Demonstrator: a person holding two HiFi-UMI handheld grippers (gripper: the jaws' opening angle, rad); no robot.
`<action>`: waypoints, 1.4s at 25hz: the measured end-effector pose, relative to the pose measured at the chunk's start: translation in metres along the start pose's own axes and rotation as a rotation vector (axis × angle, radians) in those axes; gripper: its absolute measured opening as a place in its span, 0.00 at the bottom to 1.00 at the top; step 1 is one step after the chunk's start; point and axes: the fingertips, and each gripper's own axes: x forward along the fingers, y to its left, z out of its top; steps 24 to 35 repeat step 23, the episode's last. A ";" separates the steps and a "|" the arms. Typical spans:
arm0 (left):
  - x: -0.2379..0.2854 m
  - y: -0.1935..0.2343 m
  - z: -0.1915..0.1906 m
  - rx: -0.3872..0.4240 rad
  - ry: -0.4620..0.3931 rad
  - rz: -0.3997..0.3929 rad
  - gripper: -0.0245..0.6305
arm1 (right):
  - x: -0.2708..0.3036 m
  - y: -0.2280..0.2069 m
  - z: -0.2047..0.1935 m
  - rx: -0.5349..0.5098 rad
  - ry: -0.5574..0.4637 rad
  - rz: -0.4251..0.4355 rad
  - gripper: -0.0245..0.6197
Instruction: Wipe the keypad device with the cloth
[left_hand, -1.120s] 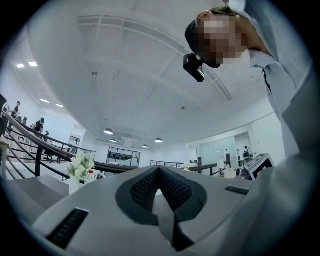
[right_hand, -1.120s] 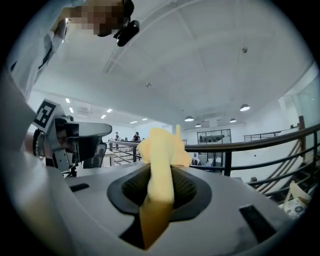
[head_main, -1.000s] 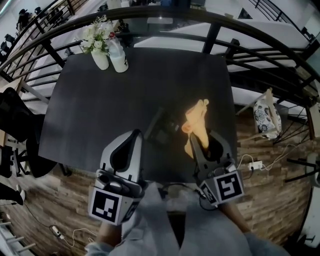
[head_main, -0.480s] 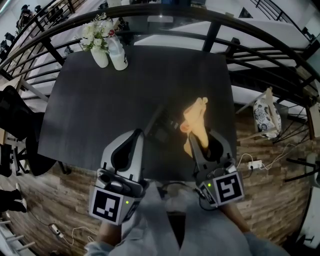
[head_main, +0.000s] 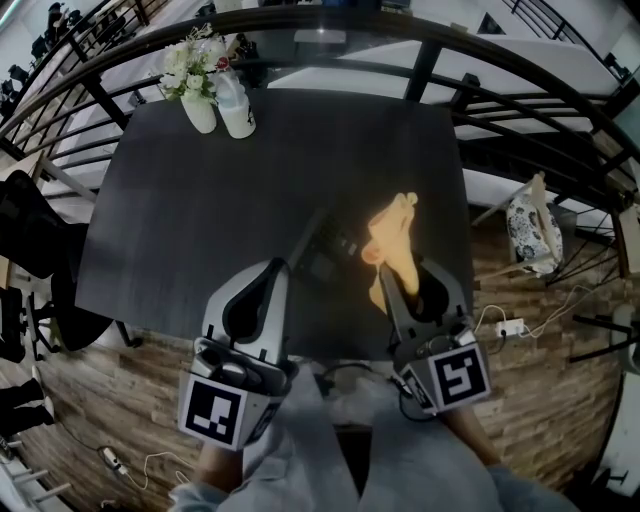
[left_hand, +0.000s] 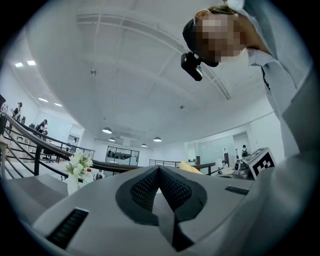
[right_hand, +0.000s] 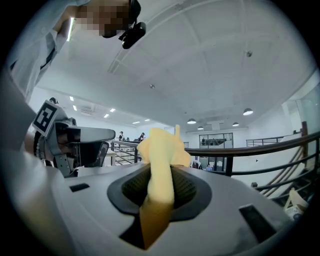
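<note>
The dark keypad device (head_main: 328, 246) lies on the black table (head_main: 200, 220), just beyond and between my two grippers. My right gripper (head_main: 404, 277) is shut on a yellow cloth (head_main: 392, 238), which sticks up past its tips beside the device's right end. In the right gripper view the cloth (right_hand: 159, 170) is pinched between the jaws of that gripper (right_hand: 160, 181) and points toward the ceiling. My left gripper (head_main: 268, 270) hovers at the table's near edge, left of the device. It is shut with nothing in it (left_hand: 159, 172).
A vase of white flowers (head_main: 196, 84) and a white bottle (head_main: 237, 112) stand at the table's far left corner. Black railings curve behind the table. A patterned bag (head_main: 530, 236) and a power strip (head_main: 510, 328) lie to the right on the wooden floor.
Almost nothing has changed; both grippers hold their places and the cloth stays pinched in the right one. The view has shifted slightly.
</note>
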 end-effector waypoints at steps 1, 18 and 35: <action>-0.001 0.001 -0.003 -0.001 0.012 0.000 0.04 | 0.001 0.000 0.000 0.002 0.001 -0.001 0.19; -0.008 0.003 -0.004 -0.006 0.030 -0.003 0.04 | 0.002 0.003 -0.002 0.012 0.008 -0.004 0.19; -0.006 0.002 0.001 0.003 0.004 0.003 0.04 | 0.000 0.001 -0.005 0.004 0.024 -0.002 0.19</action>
